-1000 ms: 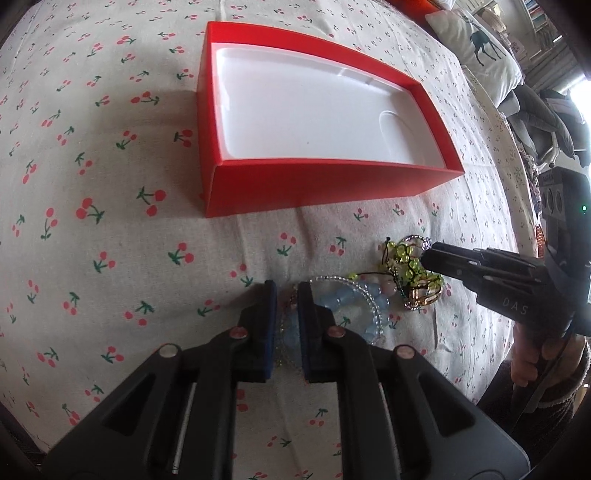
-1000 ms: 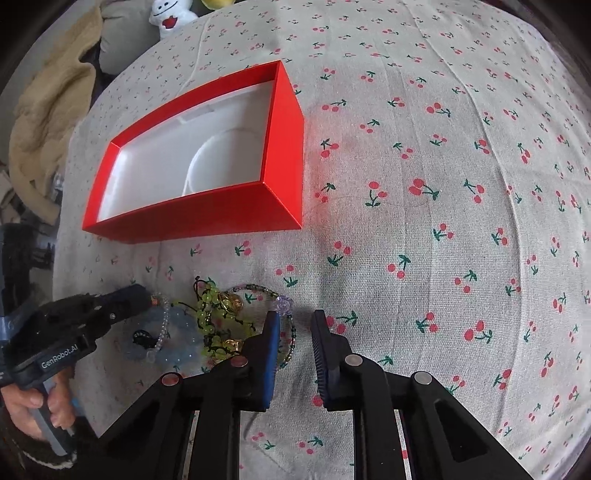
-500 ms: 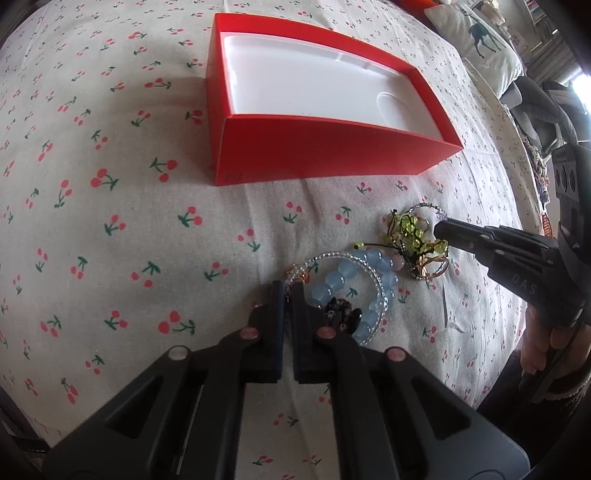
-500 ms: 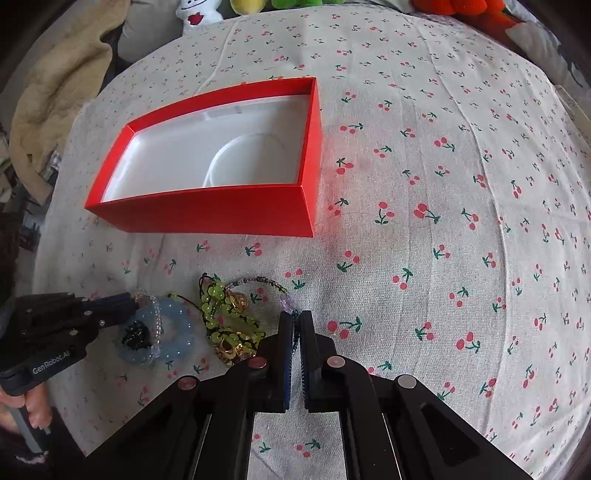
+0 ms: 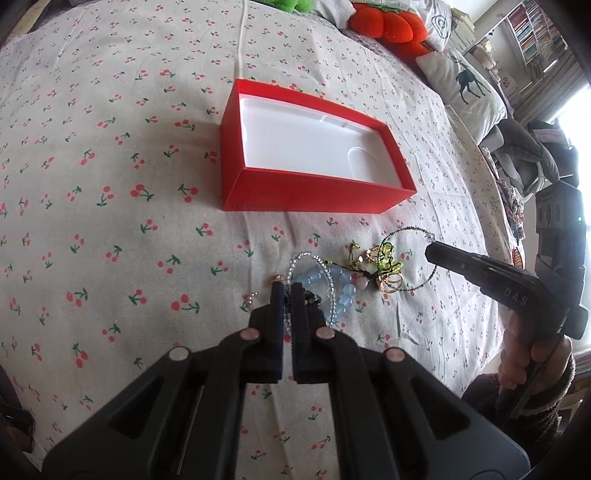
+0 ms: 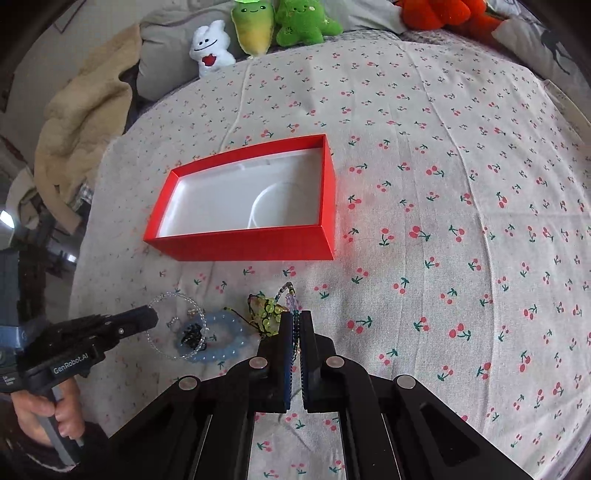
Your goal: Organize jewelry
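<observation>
A red box with a white insert lies open on the cherry-print cloth, also seen in the right wrist view. In front of it sits a small heap of jewelry: a blue bead bracelet, a green bead piece with gold rings and a black bit. My left gripper is shut on a clear bead bracelet, whose loop trails over the blue one. My right gripper is shut on a thin dark-green bead strand with a purple crystal.
Plush toys and a beige blanket lie along the far edge of the bed. Orange cushions and a deer-print pillow sit at the far right. A person's hands hold both gripper handles.
Both grippers' jaws closed, the left on the clear bracelet, the right on the thin strand. Both then rose and drew back, so the box looks smaller and farther.
</observation>
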Motion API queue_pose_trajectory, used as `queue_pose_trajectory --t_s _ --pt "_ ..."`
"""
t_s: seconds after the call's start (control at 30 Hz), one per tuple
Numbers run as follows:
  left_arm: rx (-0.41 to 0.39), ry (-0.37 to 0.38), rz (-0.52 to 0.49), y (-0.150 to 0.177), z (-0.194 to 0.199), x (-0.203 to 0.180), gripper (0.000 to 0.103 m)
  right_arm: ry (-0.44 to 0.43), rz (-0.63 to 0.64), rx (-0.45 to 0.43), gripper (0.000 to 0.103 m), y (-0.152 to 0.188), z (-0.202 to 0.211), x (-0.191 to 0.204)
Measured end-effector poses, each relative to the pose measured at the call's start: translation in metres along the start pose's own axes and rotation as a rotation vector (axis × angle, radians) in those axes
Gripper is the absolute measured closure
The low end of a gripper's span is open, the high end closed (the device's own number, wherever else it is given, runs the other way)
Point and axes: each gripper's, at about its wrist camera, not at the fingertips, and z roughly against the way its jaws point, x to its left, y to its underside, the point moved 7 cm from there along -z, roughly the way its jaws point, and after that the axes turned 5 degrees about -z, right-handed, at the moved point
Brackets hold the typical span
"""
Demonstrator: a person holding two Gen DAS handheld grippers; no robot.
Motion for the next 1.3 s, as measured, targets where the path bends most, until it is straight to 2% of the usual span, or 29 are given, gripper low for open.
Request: queue_pose_trajectory --t_s 0.23,0.4,0.53,0.67,0.77,0.8,0.83,0.87,0.93,1.0,1.03,1.07,1.1,1.17,1.3 --pt "-0.036 0.06 0.0 0.008 0.025 -0.012 0.099 -0.065 0.005 -0.035 0.1 0.002 0.022 0.016" --pt "-0.008 0.083 0.013 0.025 0.028 -0.017 0.099 -0.144 0.002 -0.027 0.1 0.016 0.043 0.021" --pt "0.032 0.057 0.017 0.045 0.024 -0.011 0.099 -0.192 -0.026 0.026 0.1 0.035 0.045 0.015" --pt "0.067 -0.001 0.01 0.067 0.013 0.002 0.099 -0.134 -0.056 0.073 0.1 0.052 0.033 -0.008" --pt "0.062 -0.028 -0.015 0.076 0.008 0.007 0.099 -0.063 -0.073 0.1 0.097 0.061 0.021 -0.028" --pt "0.055 -0.044 -0.024 0.078 0.008 0.008 0.098 -0.03 -0.07 0.1 0.097 0.063 0.018 -0.034" --pt "0.048 -0.061 -0.041 0.079 0.009 0.008 0.087 0.004 -0.07 0.093 0.097 0.064 0.015 -0.04" --pt "0.035 -0.07 -0.062 0.081 0.01 0.007 0.079 0.033 -0.066 0.077 0.093 0.064 0.015 -0.045" --pt "-0.008 -0.09 -0.106 0.084 0.015 0.004 0.041 0.081 -0.039 0.038 0.088 0.064 0.017 -0.051" --pt "-0.047 -0.109 -0.161 0.087 0.018 0.0 0.033 0.115 0.012 0.006 0.082 0.067 0.02 -0.054" --pt "-0.059 -0.114 -0.19 0.089 0.019 -0.002 0.03 0.125 0.029 -0.007 0.061 0.069 0.021 -0.055" --pt "-0.067 -0.118 -0.212 0.091 0.018 -0.003 0.028 0.122 0.04 -0.02 0.026 0.072 0.022 -0.056" --pt "-0.074 -0.123 -0.233 0.094 0.017 -0.005 0.026 0.113 0.046 -0.042 0.017 0.074 0.024 -0.057" --pt "-0.07 -0.143 -0.276 0.103 0.012 -0.007 0.023 0.109 0.093 -0.088 0.017 0.079 0.028 -0.053" --pt "-0.081 -0.188 -0.379 0.115 0.003 -0.009 0.017 0.114 0.192 -0.119 0.017 0.092 0.022 -0.046"
